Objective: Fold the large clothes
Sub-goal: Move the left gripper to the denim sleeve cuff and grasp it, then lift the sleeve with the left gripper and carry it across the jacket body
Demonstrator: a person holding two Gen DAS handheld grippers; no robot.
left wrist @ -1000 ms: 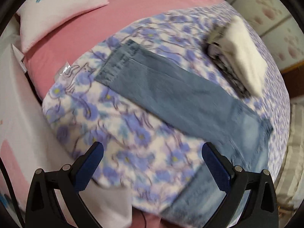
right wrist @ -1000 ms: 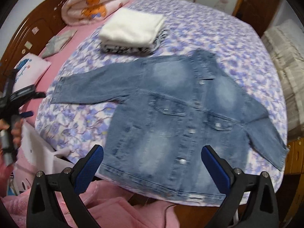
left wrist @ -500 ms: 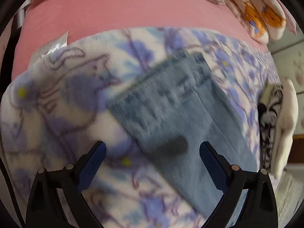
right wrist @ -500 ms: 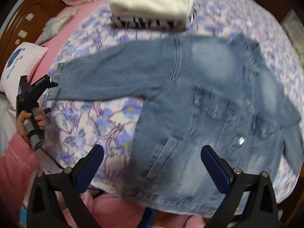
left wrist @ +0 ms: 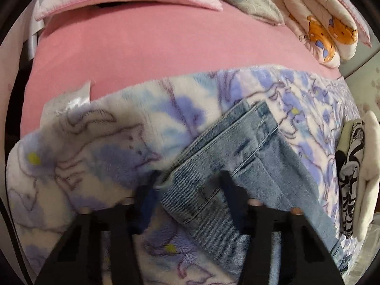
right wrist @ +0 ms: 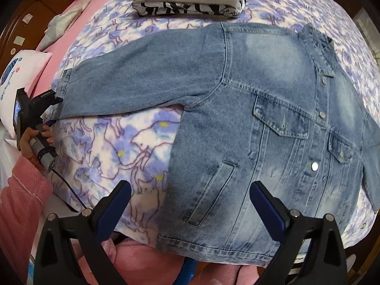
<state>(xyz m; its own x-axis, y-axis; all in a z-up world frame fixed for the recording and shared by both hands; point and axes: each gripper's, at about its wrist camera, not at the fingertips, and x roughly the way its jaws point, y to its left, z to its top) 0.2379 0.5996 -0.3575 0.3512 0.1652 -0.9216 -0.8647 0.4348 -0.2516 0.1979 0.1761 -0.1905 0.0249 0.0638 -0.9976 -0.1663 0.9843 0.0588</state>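
We have brought our left gripper (left wrist: 190,185) down onto the cuff (left wrist: 213,152) of the denim jacket (right wrist: 249,118), which lies spread front-up on the flowered blanket (right wrist: 114,147); its jaws have just been closing and now pinch the bunched cuff; our right gripper (right wrist: 190,204) hangs wide open, empty, over the hem (right wrist: 213,249); we judge the sleeve ready to fold inward.
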